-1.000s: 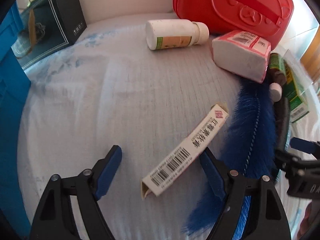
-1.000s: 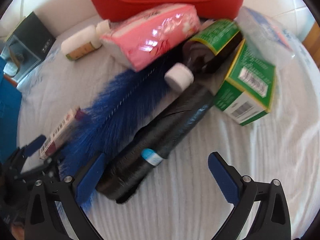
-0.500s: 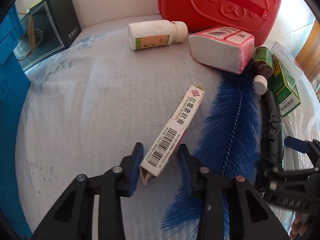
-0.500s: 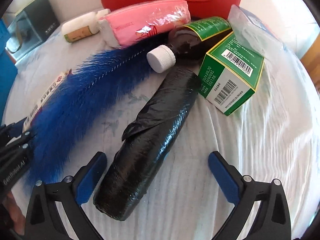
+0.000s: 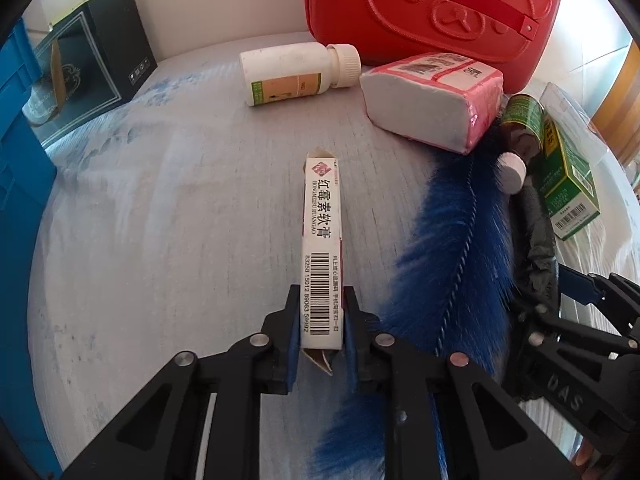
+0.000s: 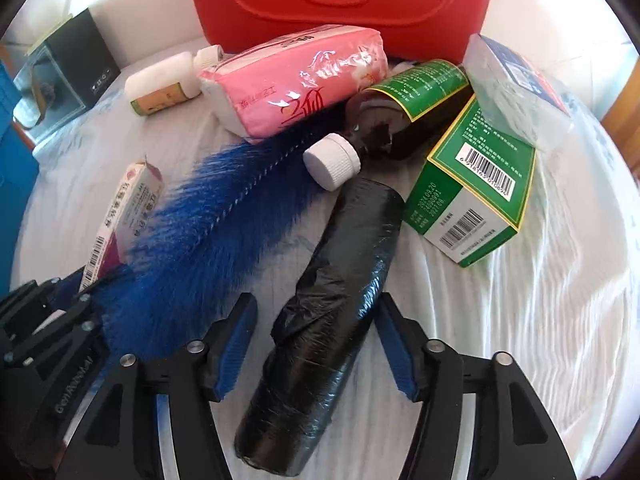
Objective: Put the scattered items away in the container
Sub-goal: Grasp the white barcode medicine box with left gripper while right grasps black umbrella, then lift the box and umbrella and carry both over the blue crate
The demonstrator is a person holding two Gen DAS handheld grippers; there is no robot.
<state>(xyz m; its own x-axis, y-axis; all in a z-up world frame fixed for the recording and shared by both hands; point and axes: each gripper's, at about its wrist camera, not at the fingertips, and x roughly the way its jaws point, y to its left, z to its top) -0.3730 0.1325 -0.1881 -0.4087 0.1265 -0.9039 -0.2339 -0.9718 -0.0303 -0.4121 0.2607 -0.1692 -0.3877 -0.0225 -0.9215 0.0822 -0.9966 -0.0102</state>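
Left gripper pinches the ointment box; right gripper spread astride the black roll.

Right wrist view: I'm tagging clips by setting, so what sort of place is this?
Probably a home bedroom: items lie on a wrinkled bedsheet, among them a tissue pack and a medicine bottle.

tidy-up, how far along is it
Nothing looks put away yet. In hand: the left hand-held gripper is shut on the ointment box; the right hand-held gripper is open around the black roll. Left on the cloth: pill bottle, tissues, brush, brown bottle, green box.
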